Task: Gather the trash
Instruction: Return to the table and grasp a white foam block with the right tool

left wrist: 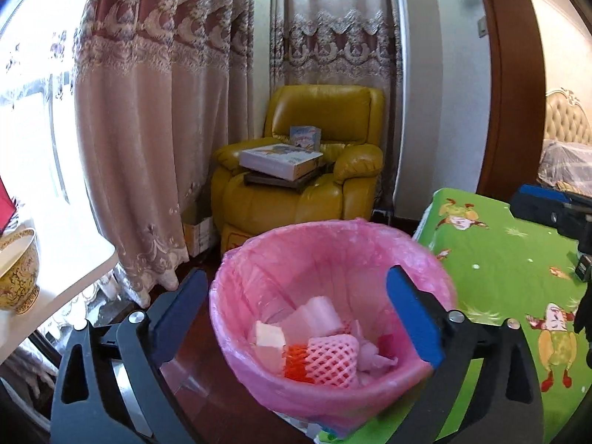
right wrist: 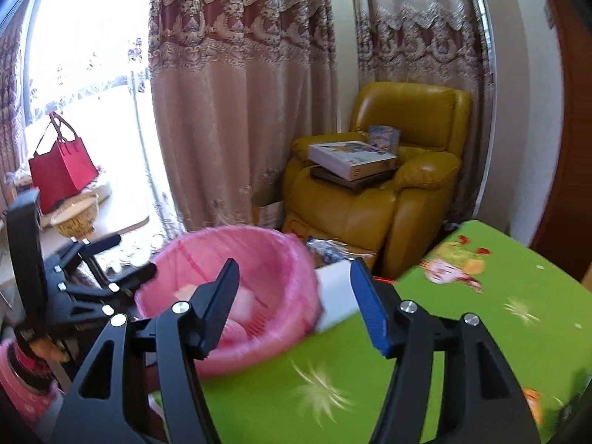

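A bin lined with a pink bag [left wrist: 292, 251] stands beside the green cartoon-print table [left wrist: 492, 259]. It holds white foam pieces [left wrist: 318, 310], a pink foam net [left wrist: 333, 359] and an orange net [left wrist: 294, 362]. My left gripper [left wrist: 296, 307] is open and empty, its jaws spread either side of the bin's mouth. In the right wrist view my right gripper [right wrist: 296, 296] is open and empty above the table edge [right wrist: 333, 370], by the bin [right wrist: 259, 259]. A white piece [right wrist: 335, 298] shows blurred between its jaws, over the bin rim. The left gripper [right wrist: 66, 281] shows at left.
A yellow leather armchair [left wrist: 307, 185] with boxes [left wrist: 281, 161] on it stands behind the bin, in front of lace curtains [left wrist: 148, 111]. A white side table [left wrist: 63, 277] at left carries a yellow patterned bowl [left wrist: 16, 270] and a red bag [right wrist: 61, 164]. A doorway and bed [left wrist: 566, 155] are at right.
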{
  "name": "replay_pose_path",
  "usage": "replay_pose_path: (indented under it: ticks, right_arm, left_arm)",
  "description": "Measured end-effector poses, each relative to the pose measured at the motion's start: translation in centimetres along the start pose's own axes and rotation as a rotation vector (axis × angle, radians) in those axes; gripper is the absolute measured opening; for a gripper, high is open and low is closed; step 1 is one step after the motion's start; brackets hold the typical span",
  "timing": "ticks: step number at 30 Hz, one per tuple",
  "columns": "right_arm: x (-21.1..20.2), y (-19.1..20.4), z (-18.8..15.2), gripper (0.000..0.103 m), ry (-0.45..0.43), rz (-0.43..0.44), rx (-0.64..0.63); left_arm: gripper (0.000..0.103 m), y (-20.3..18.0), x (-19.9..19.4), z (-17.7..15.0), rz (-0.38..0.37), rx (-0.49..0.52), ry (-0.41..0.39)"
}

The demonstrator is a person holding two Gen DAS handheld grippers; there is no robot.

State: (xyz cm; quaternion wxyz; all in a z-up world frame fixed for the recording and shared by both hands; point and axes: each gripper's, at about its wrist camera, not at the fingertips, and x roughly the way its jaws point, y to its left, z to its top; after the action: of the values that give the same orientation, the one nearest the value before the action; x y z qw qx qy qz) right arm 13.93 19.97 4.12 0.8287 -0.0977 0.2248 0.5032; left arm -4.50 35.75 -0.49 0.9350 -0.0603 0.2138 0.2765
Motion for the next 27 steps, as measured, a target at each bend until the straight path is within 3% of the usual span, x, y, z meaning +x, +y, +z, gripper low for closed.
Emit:
replay_pose_path:
  ticks: [9,12,20,27]
  right_arm:
    - [-8.0,-6.3,-5.6,0.065,0.009,-0.206,0.019]
    - [-11.0,-9.9,-7.6,0.066,0.013,-0.278,0.085]
    - [-18.7,-19.9,-14.4,0.067,0.04,-0.567,0.286]
    - [-21.0,-25.4,-18.0,0.072,0.105,-0.736,0.413]
  left_arm:
    - [0.094,-8.4,-0.6,0.6,-0.181,0.07,-0.002]
    - [0.094,-12.5,-0.5,0.5,-0.265,0.089,0.015]
    - [0.094,-23.7,-0.4,-0.9,-0.439,0.178,0.032]
    - [0.094,-30.6,0.8,-2.0,-0.544,0.214,0.08]
